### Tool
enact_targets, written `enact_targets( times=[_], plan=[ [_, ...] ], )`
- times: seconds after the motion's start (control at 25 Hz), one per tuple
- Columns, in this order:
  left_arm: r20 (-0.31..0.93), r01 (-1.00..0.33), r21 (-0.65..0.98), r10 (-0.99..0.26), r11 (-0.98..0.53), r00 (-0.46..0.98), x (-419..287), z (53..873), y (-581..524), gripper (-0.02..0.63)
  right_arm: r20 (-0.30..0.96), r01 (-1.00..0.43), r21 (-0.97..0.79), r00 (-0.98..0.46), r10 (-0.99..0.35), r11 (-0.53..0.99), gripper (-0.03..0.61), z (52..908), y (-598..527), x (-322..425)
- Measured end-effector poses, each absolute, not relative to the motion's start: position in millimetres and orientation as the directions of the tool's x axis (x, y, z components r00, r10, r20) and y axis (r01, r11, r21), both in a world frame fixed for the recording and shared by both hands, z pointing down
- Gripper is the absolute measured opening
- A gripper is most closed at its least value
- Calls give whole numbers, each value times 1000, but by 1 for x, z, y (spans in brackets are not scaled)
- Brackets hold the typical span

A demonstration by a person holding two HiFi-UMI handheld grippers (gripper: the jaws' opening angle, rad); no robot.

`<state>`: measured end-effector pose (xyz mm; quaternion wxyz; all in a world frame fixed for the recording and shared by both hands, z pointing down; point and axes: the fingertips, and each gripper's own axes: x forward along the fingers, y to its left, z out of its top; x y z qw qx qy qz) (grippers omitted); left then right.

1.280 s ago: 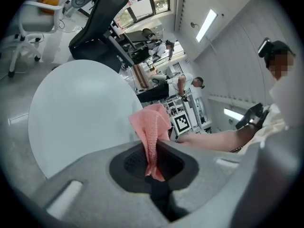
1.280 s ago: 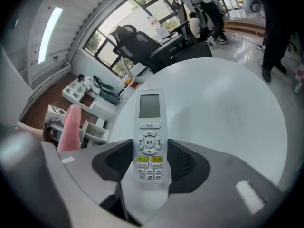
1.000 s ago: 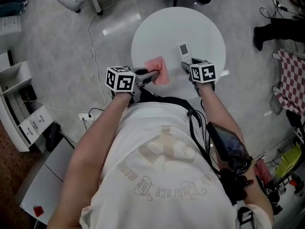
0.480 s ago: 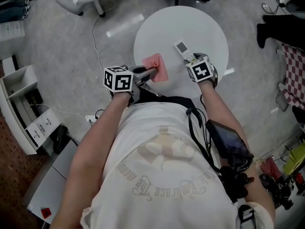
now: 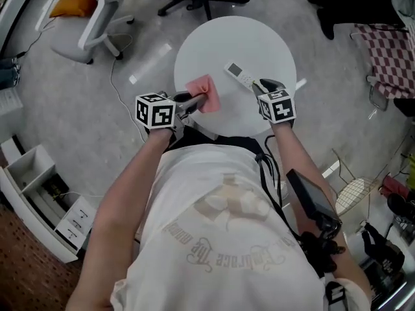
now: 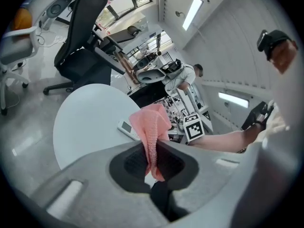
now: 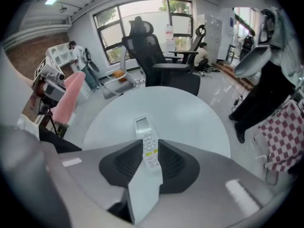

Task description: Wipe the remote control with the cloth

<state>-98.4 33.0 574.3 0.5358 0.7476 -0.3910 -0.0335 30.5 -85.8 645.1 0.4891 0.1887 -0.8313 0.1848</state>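
Left gripper [image 5: 193, 102]: nearest to me on my left. I read its fingers [image 6: 133, 161] as clenched on the cloth, pinching a fold between the dark pads.
Cloth [image 6: 153, 127]: pink, with a fine looped weave. It is bunched into a loose wad that stands out past the fingertips. In the head view it hangs over the near left edge of the counter, apart from the remote.
Right gripper [image 5: 258, 87]: on my right, pointing steeply down. Its fingers have just been closing, and I see them grasping the remote control, pads pressed on both long sides.
Remote control [image 7: 148, 147]: slim and white, held by its near end and pointing away from me. It has a small grey screen at the far end, a round ring of buttons below that, two yellowish keys, then rows of small pale keys. It sits over the near right part of the counter. I cannot tell whether its far tip touches the top.
Counter [image 5: 237, 41]: round, plain white, bare beyond the two tools.
Beyond: a black office chair [image 7: 159, 56] behind the counter, and a red-and-white checked fabric [image 7: 280, 137] off to the right.
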Motion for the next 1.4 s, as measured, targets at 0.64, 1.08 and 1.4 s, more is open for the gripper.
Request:
enact_targets(
  times=[0.64,1.08,1.4],
  plan=[
    [319,-546,727,-500,-416,805,-125,533,53,18,623,-750,-161,-581,-523,641,8,522,-33,50],
    [298,-510,647,-428,-567,854,-98,510,78,18,464,-800,-228,-590,-661,555,8,481,42,66],
    [302,-487,616,-385,-619,872,-84,504,87,18,449,-816,-248,-575,-685,522,8,485,72,75]
  ],
)
